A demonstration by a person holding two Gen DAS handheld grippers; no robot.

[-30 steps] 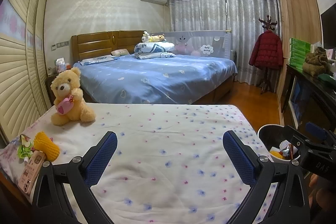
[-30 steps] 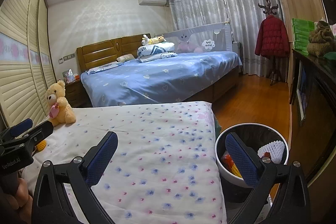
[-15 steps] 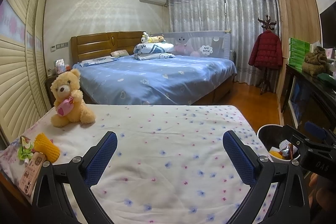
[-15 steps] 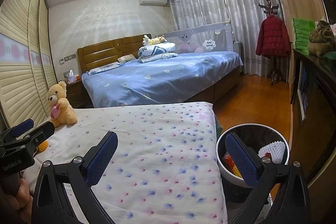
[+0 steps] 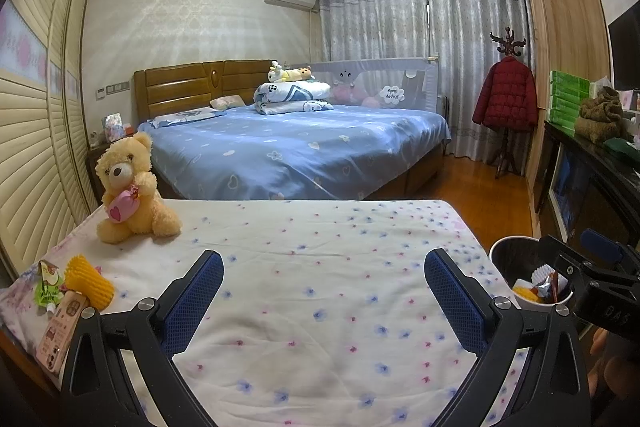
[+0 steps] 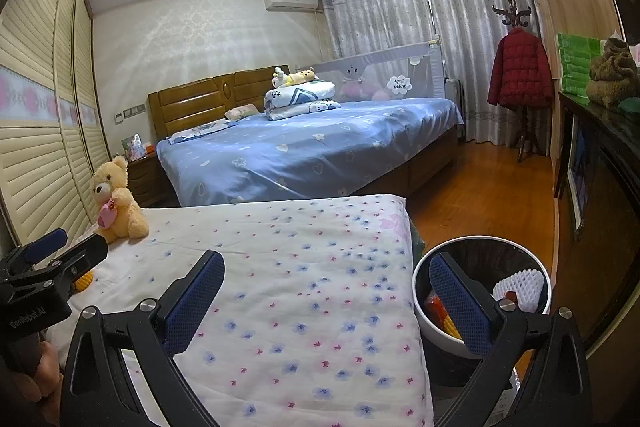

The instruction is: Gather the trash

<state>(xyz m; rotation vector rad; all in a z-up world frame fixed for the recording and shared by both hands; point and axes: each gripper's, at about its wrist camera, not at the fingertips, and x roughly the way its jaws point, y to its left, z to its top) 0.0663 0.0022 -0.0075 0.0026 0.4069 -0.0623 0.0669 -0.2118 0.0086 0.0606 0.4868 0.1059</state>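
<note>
Trash left on the bed's near-left corner: yellow foam net (image 5: pixel 89 282), green wrapper (image 5: pixel 48 285), pink box (image 5: pixel 60 329) (all touching). Bin (image 6: pixel 424 311) sits off the bed's right edge. Left gripper (image 5: pixel 324 301) & right gripper (image 6: pixel 326 303) both wide open, holding nothing.

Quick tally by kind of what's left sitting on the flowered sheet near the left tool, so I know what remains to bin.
Yellow foam net sleeve: 1
Green wrapper: 1
Pink printed box: 1
Teddy bear (a toy, not trash): 1
Total: 4 things, 3 of them likely trash. Both tools, left and right, are open and empty.
</note>
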